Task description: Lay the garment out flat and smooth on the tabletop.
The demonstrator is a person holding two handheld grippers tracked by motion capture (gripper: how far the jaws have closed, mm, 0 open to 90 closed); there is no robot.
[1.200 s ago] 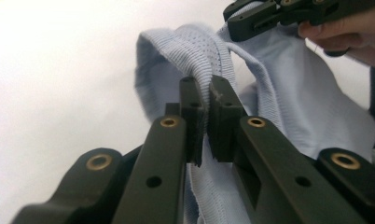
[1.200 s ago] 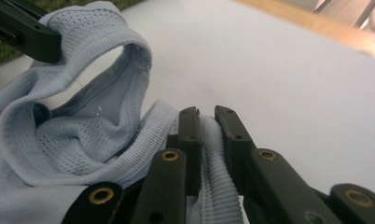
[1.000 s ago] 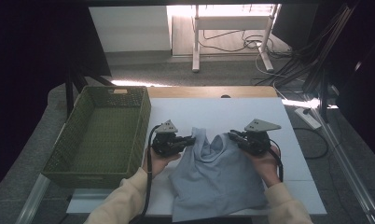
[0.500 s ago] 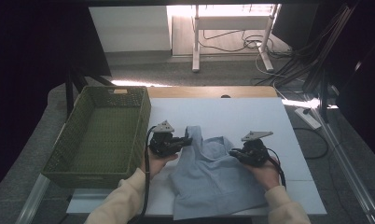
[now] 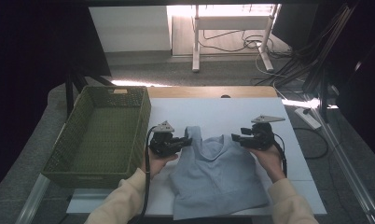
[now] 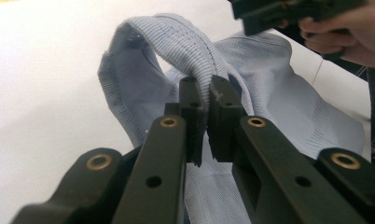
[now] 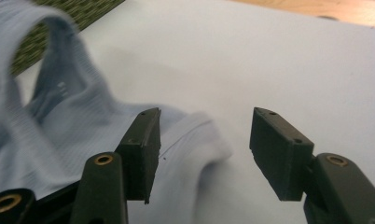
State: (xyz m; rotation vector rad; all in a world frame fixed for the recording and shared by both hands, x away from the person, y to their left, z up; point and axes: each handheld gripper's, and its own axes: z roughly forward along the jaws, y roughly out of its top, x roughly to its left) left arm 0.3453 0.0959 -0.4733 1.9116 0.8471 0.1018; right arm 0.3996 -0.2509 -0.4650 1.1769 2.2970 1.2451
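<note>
Nearest me, the hem of the light blue tank top (image 5: 217, 179) hangs right at the near edge of the white worktop (image 5: 232, 112), so I have no spare room on that side. The garment lies flat in the middle of the worktop, its two shoulder straps pointing to the far side.

My left tongs (image 5: 188, 140) are clamped on the left shoulder strap (image 6: 188, 44); in the left gripper view the pads pinch the ribbed band, which arches up in a loop beyond them. My right tongs (image 5: 233, 137) sit at the right strap with their jaws apart. They have just been opening, and in the right gripper view the cloth lies under and against the left jaw while the gap shows mostly bare worktop, so nothing is gripped there.

To the left, the green woven basket (image 5: 97, 135) stands close beside my left hand (image 5: 158, 159), its right wall leaving only a narrow lane. To the right of my right hand (image 5: 267, 156) there is a strip of bare worktop before the edge.

Beyond the straps the worktop lies open up to its wooden far edge (image 5: 213, 91).
</note>
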